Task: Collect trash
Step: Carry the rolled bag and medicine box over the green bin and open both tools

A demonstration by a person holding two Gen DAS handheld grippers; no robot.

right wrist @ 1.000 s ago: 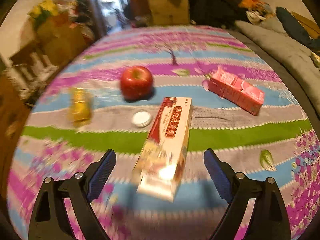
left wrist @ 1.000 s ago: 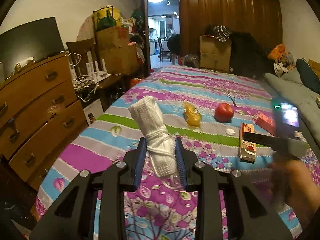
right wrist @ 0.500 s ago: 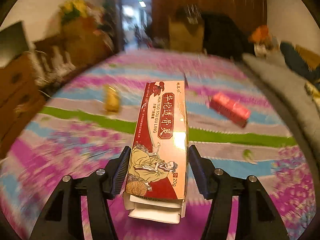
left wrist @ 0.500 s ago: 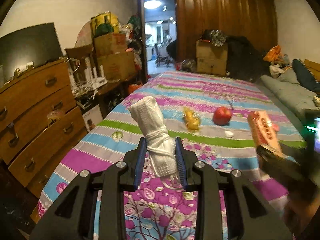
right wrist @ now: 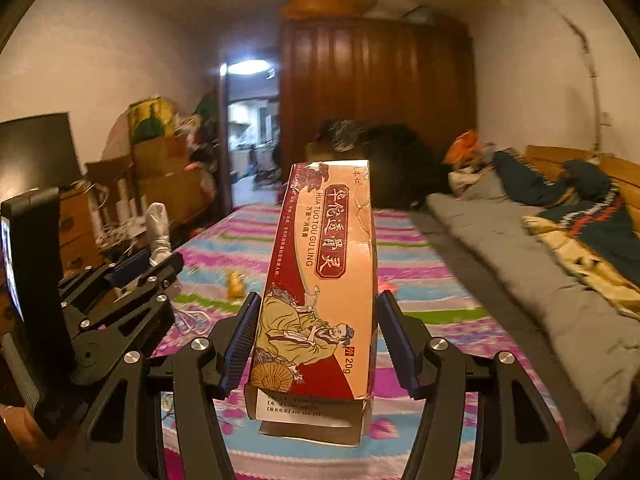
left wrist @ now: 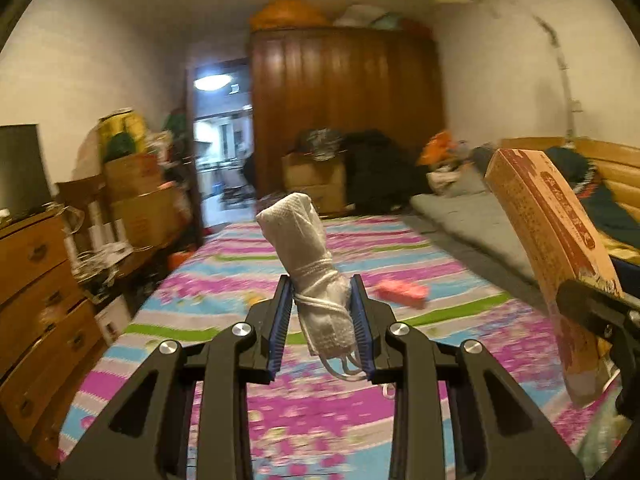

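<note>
Right tool (right wrist: 316, 344) clamps the light, crushable box (right wrist: 320, 280) low down, left tool (left wrist: 320, 320) pinches the soft wad (left wrist: 316, 276) mid-body.

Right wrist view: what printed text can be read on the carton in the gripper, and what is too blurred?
"HUA TUO TOU GU LING": down the front of the red carton.
"20g": at its lower right corner.
Large Chinese characters in the red label and the small print on the bottom flap: not read reliably.
</note>
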